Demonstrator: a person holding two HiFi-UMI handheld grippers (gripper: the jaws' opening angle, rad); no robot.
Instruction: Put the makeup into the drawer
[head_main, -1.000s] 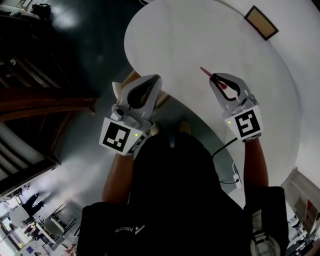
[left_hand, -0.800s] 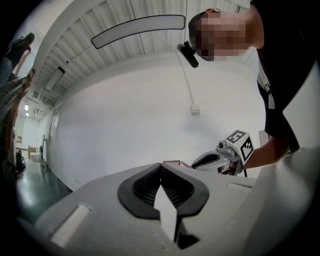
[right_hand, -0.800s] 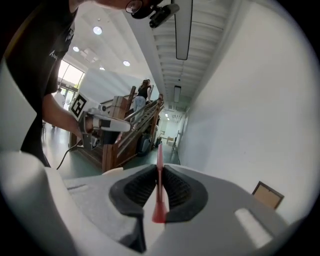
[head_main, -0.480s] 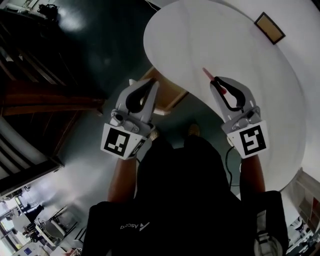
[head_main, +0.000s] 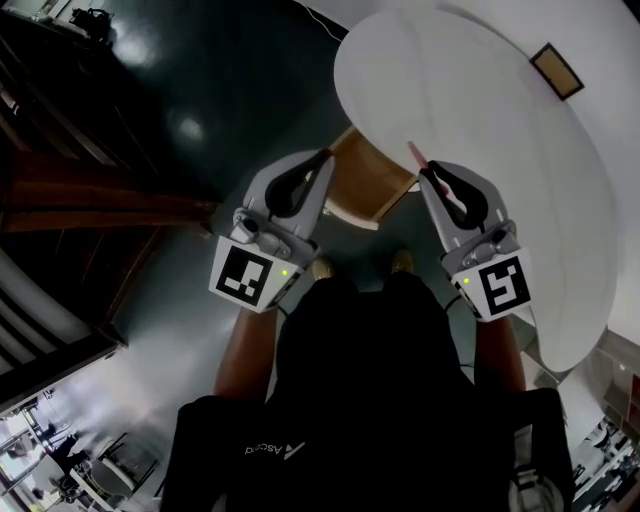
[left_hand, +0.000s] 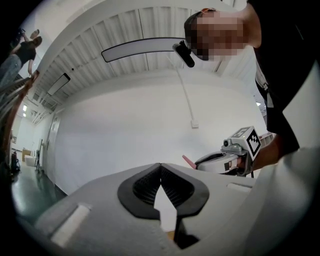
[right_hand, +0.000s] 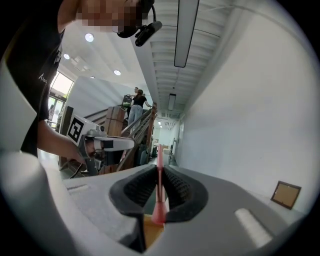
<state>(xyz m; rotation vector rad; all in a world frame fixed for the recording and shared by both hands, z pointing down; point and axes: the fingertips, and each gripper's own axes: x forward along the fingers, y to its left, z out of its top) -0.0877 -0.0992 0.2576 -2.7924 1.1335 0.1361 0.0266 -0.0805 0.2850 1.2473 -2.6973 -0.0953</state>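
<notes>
Thin pink makeup stick (head_main: 415, 153), pinched between the pads of the right gripper (head_main: 437, 175). Long axis in line with the jaws, slim end poking out past the tips toward the far side, thicker end back in the throat of the jaws. Held in the air over the near edge of the white desk (head_main: 480, 110), not resting on it. Just left of the stick's tip and lower down, between the two grippers, a wooden box (head_main: 365, 182), probably the drawer; open or closed, cannot tell. Left gripper (head_main: 322, 160) empty, jaws pressed together at the tips, just beside the box's left edge. Far right on the desk, a small frame (head_main: 557, 70). By the look of it, a short swing left and down needed from the right hand, the carrier, to bring the stick over the box.
</notes>
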